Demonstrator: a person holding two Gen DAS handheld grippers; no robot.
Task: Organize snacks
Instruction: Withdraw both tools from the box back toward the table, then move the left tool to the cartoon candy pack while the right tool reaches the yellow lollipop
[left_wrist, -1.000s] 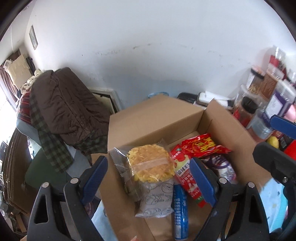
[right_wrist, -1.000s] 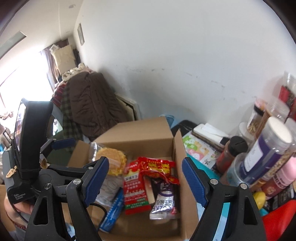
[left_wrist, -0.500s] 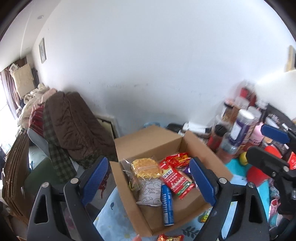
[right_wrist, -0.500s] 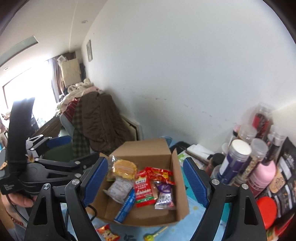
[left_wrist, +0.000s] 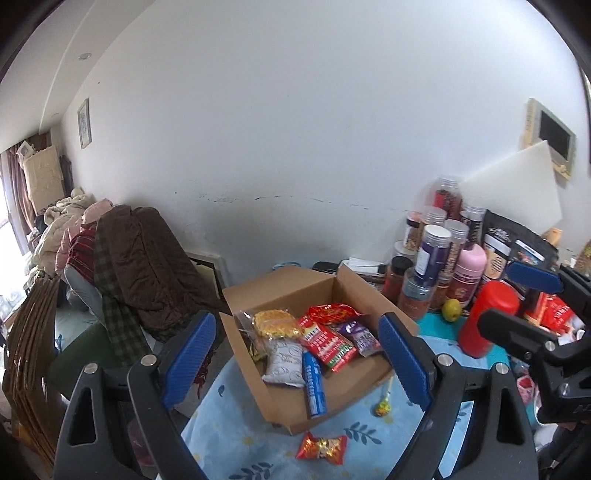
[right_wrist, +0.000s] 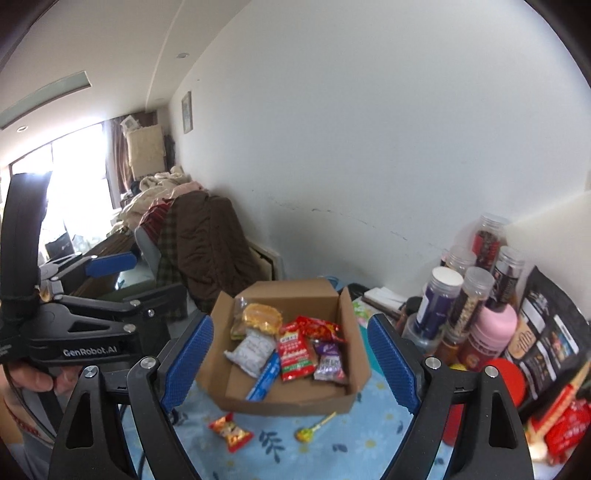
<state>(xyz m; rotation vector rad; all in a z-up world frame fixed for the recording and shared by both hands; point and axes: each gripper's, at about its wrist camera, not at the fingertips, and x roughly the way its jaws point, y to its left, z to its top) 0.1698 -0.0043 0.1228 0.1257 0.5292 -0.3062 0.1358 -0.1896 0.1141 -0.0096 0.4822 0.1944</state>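
Both my grippers held up, jaws spread, nothing held.

My black left gripper with blue ribbed pads (left_wrist: 295, 363) is wide apart and level; my matching right gripper (right_wrist: 290, 363) gapes equally, and my bare left hand (right_wrist: 31, 376) grasps the left handle.

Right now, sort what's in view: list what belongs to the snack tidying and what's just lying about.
Job: cardboard box with packets inside; small red snack packet and lollipop on the cloth in front of it; both open grippers, left, right.

Lying about: jars, red bottle, clothes-draped chair.
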